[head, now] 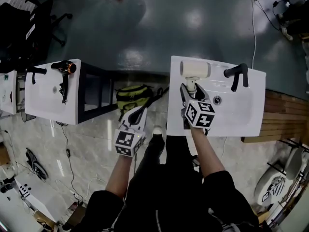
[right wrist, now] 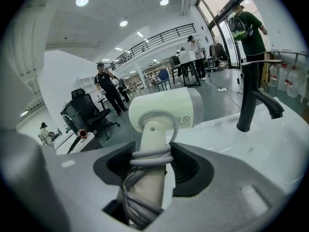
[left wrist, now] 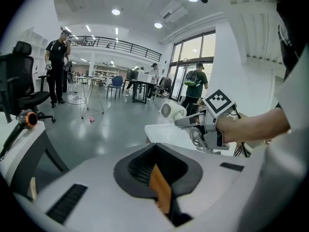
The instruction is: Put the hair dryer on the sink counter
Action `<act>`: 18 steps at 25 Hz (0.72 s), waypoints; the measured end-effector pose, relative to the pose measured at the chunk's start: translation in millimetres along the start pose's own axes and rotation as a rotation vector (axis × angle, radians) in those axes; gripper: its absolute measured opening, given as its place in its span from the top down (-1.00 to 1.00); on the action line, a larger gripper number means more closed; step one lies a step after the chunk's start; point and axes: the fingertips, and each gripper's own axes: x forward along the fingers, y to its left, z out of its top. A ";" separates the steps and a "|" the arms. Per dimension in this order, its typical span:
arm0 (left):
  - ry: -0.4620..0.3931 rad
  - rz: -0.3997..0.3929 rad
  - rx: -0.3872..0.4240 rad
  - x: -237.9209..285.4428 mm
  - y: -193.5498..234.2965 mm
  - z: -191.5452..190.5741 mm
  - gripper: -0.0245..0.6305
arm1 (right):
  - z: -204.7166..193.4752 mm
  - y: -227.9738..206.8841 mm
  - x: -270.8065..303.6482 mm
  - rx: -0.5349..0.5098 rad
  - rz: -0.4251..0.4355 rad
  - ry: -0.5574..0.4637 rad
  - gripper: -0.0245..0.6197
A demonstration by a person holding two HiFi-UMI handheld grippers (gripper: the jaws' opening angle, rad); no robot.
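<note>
Two tools: right tool [head: 190,88] clamps the white hair dryer [head: 195,69] by its handle at the tabletop's [head: 251,110] far-left corner, faucet [head: 236,74] apart. Left tool [head: 138,112] closed, empty, over open floor [head: 91,141].

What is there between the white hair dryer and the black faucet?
Nothing: only bare white sink counter lies between hair dryer and faucet, as the head view and right gripper view show.
</note>
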 end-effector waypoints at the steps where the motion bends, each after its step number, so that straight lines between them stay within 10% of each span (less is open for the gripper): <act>1: 0.002 0.002 -0.001 -0.7 1.0 -1.0 0.89 | -1.5 -0.7 2.1 0.002 -0.003 0.002 0.22; 18: 0.046 0.042 -0.035 -7.8 15.5 -23.3 0.89 | -19.5 -10.5 34.4 0.016 -0.026 0.041 0.22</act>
